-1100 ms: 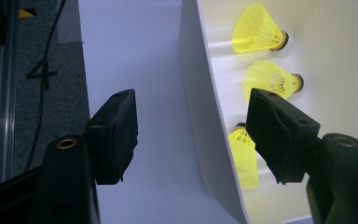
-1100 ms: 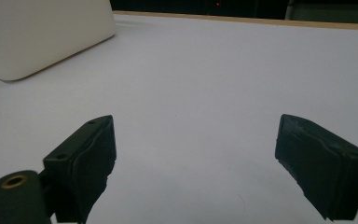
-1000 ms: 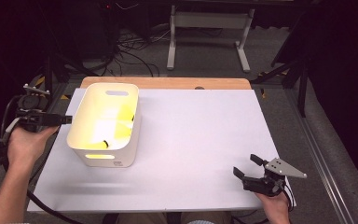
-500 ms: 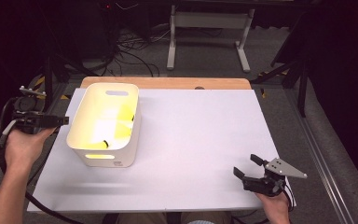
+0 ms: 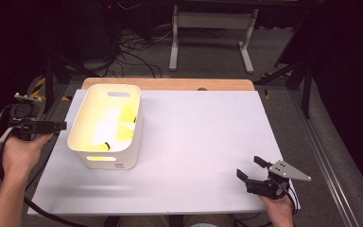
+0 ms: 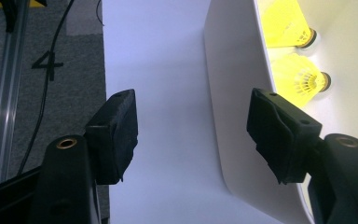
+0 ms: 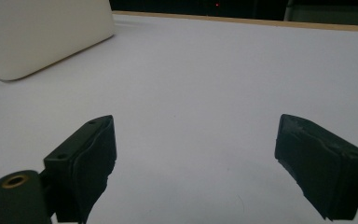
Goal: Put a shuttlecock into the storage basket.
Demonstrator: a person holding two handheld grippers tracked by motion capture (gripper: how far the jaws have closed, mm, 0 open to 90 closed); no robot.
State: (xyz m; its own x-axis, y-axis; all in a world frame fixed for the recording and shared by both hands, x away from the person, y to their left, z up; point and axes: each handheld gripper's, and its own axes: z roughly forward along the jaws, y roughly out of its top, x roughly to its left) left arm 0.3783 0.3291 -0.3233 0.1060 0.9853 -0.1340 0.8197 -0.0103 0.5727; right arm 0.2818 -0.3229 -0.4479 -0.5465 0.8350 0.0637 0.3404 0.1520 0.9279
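Holding a hand-held gripper in each hand, you have the right hand-held gripper (image 5: 254,169) nearest you, low over the front right corner of the surface (image 5: 203,132), its jaws spread wide with nothing but bare white between them. Your left hand-held gripper (image 5: 56,126) sits off the left edge, pointing toward the white bin (image 5: 123,158) — its jaws are spread too, and in the left gripper view they straddle the bin's wall with a gap on either side, not pressing on it.

That bin stands on the left part of the surface, near the left edge, upright and open at the top, with a slot handle in its far wall. Inside lie yellow shuttlecocks (image 6: 303,80), two of them clear in the left gripper view, lying side by side against the inner wall with their dark-ringed cork ends pointing the same way; how many more lie beneath you cannot tell.

Beyond the white top a strip of wooden board (image 5: 170,83) shows along the far edge. Farther off, the grey floor carries loose black cables (image 5: 132,59) and a pale metal stand (image 5: 210,33) — the rest of the room is dark.
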